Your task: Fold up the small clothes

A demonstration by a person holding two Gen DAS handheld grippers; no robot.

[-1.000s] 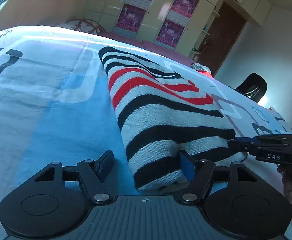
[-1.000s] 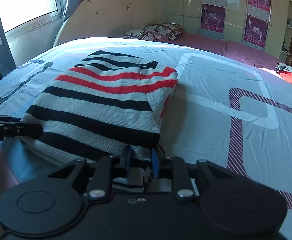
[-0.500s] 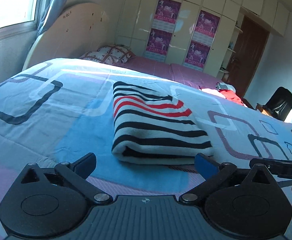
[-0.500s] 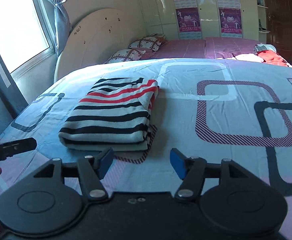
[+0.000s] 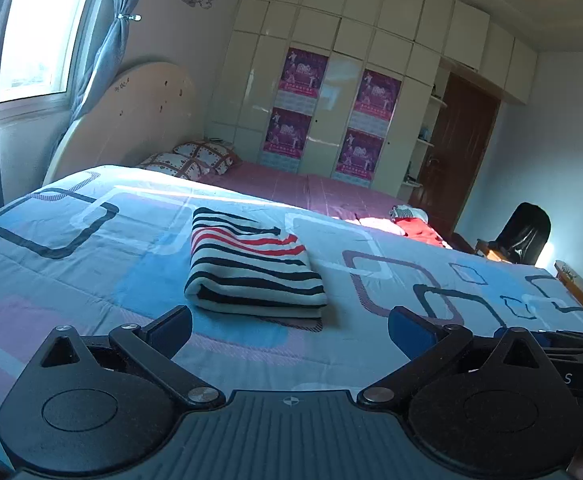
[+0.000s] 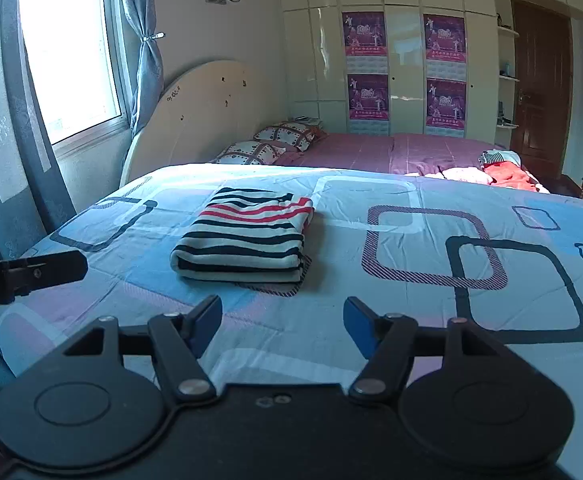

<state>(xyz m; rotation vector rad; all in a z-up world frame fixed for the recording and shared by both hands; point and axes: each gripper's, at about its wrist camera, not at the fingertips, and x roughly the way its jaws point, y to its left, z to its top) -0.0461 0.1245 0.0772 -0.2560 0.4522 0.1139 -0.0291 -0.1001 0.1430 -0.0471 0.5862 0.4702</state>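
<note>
A folded striped sweater [image 5: 251, 268] lies flat on the blue patterned bed cover [image 5: 91, 264]. The left hand-held gripper [image 5: 290, 330] hangs near it with jaws spread wide, touching nothing. Red clothes [image 5: 419, 230] lie well beyond.

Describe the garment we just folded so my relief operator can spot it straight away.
Start at the big bed with the blue patterned quilt. Near its middle lies a folded knit sweater, a neat flat rectangle. Its black, white and red stripes set it apart from the loose red clothes heaped at the far edge.
</note>
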